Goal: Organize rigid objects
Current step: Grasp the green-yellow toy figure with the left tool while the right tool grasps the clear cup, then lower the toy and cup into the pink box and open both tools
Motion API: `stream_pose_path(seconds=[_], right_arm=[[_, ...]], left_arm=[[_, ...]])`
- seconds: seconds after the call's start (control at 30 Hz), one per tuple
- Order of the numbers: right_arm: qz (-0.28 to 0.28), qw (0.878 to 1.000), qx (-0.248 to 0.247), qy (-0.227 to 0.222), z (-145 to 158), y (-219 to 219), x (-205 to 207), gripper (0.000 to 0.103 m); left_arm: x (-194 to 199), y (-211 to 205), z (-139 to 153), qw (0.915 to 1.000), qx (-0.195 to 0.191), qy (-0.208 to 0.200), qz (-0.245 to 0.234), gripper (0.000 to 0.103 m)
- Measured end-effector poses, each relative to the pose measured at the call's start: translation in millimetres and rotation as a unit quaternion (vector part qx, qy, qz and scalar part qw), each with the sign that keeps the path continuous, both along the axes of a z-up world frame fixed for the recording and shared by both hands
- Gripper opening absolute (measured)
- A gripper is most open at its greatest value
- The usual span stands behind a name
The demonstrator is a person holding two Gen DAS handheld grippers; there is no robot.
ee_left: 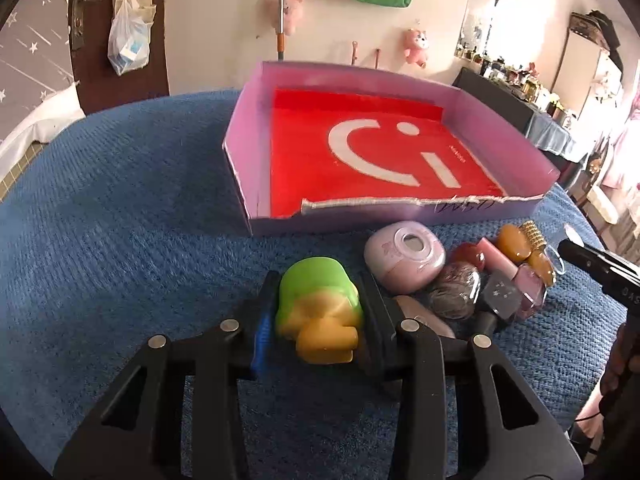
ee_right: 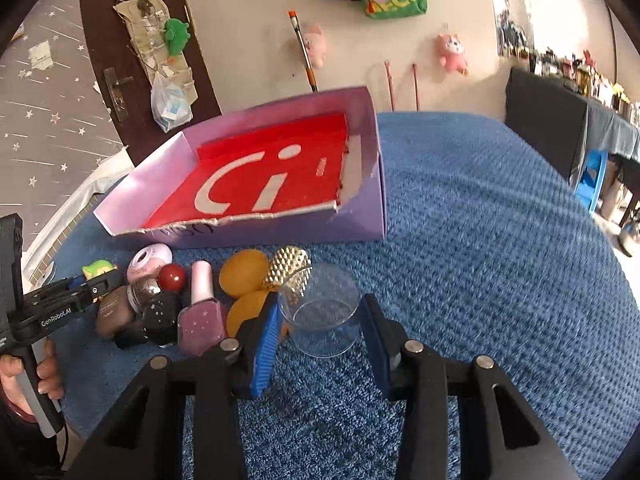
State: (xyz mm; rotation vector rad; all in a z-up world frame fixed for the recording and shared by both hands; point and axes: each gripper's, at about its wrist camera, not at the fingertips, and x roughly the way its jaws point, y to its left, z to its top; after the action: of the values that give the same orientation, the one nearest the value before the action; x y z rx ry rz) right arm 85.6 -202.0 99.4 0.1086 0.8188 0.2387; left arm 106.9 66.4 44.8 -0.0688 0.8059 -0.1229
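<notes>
My left gripper (ee_left: pixel 318 308) is shut on a green and yellow toy figure (ee_left: pixel 316 308), just above the blue cloth; the toy also shows in the right wrist view (ee_right: pixel 99 269). My right gripper (ee_right: pixel 320 320) is open, its fingers on either side of a clear plastic cup (ee_right: pixel 322 312) with a gold studded cap (ee_right: pixel 289 270), not squeezing it. A pile of small objects lies between them: a pink round case (ee_left: pixel 404 258), a red ball (ee_right: pixel 172 277), a pink nail polish bottle (ee_right: pixel 202 312) and orange pieces (ee_right: pixel 244 272).
A purple open box (ee_left: pixel 244 152) with a red liner stands behind the pile on the blue cloth (ee_left: pixel 120 240); it also shows in the right wrist view (ee_right: pixel 376 200). A wall with hanging toys and a dark door are behind. A dark cabinet (ee_right: pixel 544 128) stands at right.
</notes>
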Motion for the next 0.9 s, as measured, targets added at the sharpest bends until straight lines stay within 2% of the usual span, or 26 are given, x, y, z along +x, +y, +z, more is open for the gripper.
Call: stream_pose_path(seconds=[0.17, 0.4, 0.63, 0.77, 0.9], right_arm=[[0.001, 1.000, -0.005, -0.026, 18, -3, -4, 0.042], [0.009, 1.000, -0.005, -0.027, 22, -2, 1, 0.041], [0.024, 0.998, -0.011, -0.057, 48, 8, 16, 0.041], [0.036, 0.997, -0.020, -0.064, 60, 18, 35, 0.041], [0.054, 0.996, -0.044, -0.054, 60, 30, 64, 0.042]], left_arm=[[-2, -1, 10, 0.9999, 0.006, -0.014, -0.001, 0.036], [0, -6, 25, 0.9996, 0.009, -0.028, -0.007, 0.036], [20, -11, 47, 0.9988, 0.013, -0.044, -0.015, 0.036], [41, -16, 54, 0.9986, 0.024, -0.037, -0.029, 0.036], [70, -23, 47, 0.9980, 0.044, -0.010, -0.044, 0.036]])
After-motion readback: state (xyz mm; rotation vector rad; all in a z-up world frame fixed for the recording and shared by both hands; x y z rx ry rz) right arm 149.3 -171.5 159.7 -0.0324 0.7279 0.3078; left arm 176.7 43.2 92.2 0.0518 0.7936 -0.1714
